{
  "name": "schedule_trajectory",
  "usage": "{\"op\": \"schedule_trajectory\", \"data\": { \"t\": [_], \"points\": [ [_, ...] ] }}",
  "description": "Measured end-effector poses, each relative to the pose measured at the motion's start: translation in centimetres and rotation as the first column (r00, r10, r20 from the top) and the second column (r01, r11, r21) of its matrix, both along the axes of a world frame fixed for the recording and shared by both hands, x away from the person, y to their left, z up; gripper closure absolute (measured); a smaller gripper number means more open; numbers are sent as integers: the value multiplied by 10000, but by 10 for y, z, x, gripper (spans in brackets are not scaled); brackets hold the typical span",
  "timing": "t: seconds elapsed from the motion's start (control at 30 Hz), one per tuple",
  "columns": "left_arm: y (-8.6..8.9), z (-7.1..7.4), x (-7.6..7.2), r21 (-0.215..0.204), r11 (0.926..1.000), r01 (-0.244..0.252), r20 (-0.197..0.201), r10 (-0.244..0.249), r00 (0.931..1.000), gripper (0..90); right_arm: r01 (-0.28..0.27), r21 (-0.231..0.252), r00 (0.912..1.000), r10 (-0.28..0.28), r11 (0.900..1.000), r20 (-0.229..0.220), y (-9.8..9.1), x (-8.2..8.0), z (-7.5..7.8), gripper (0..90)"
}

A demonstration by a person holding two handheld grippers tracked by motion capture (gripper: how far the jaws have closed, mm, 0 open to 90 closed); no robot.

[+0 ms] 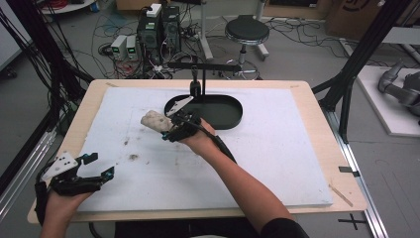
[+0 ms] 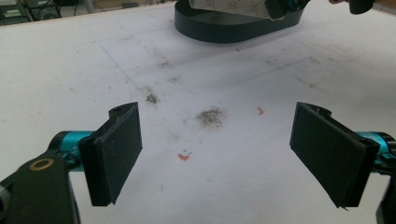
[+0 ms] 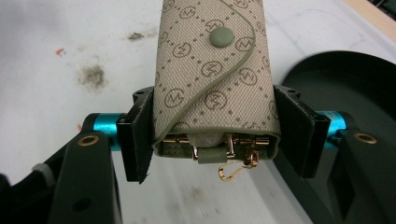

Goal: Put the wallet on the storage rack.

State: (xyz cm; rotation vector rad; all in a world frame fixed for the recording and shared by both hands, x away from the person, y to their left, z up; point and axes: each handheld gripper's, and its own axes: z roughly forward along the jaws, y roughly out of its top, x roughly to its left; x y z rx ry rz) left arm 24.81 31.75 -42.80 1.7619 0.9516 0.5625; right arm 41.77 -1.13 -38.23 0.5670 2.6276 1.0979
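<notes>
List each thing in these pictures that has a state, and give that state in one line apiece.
Pouch: flap snapped shut, gripped and lifted off the table.
Right gripper: shut on the pouch.
Left gripper: open, holding nothing.
Tray: flat on the table, nothing seen inside.

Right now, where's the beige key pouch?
High view: beige key pouch sits mid-table in the right gripper, above the white mat, just left of the black oval tray.

Grey floor (image 1: 307, 54) strewn with cables (image 1: 114, 25). A round black stool (image 1: 246, 30) and computer towers (image 1: 159, 27) stand beyond the wooden desk (image 1: 317, 106) with its white mat (image 1: 277, 148).
</notes>
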Motion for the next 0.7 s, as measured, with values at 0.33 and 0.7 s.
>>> {"op": "schedule_trajectory", "data": {
  "t": [0.33,0.7],
  "points": [
    [-23,2,27,55,9965,829,19,-829,9966,168,472,-210,9987,-467,9987,224,-46,14,4,364],
    [-34,-4,37,137,9942,1070,-189,-1067,9941,168,1328,-206,9911,-1327,9909,44,-84,47,-7,364]
  ]
}}
